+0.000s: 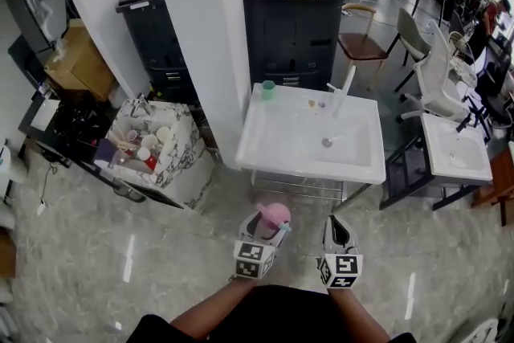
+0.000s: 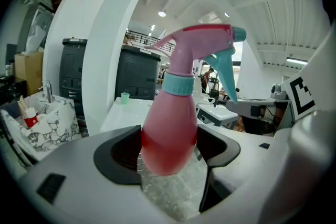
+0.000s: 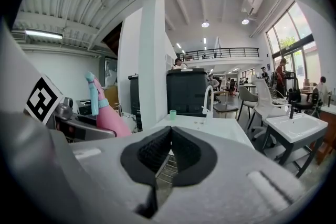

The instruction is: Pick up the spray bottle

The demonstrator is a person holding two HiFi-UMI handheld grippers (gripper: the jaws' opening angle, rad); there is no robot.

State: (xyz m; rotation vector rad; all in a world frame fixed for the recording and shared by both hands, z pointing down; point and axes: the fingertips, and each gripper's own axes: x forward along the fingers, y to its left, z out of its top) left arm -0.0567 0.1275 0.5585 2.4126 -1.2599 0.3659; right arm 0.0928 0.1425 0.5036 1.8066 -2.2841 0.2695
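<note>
A pink spray bottle (image 2: pixel 170 128) with a pink head and teal trigger stands upright between my left gripper's (image 2: pixel 168 152) dark pads, which press on its lower body. The head view shows the bottle (image 1: pixel 271 217) at the left gripper (image 1: pixel 263 233), in the air in front of a white sink (image 1: pixel 277 153). My right gripper (image 1: pixel 337 235) hangs beside it on the right, jaws closed together with nothing between them. In the right gripper view its pads (image 3: pixel 169 150) meet, and the bottle (image 3: pixel 107 115) shows at the left.
The white sink carries a tap (image 1: pixel 341 92) and a small green cup (image 1: pixel 267 89). A white pillar (image 1: pixel 205 28) and dark bins (image 1: pixel 293 12) rise behind it. A marble-patterned box (image 1: pixel 152 144) of cups stands at the left, a second sink (image 1: pixel 454 149) and chairs at the right.
</note>
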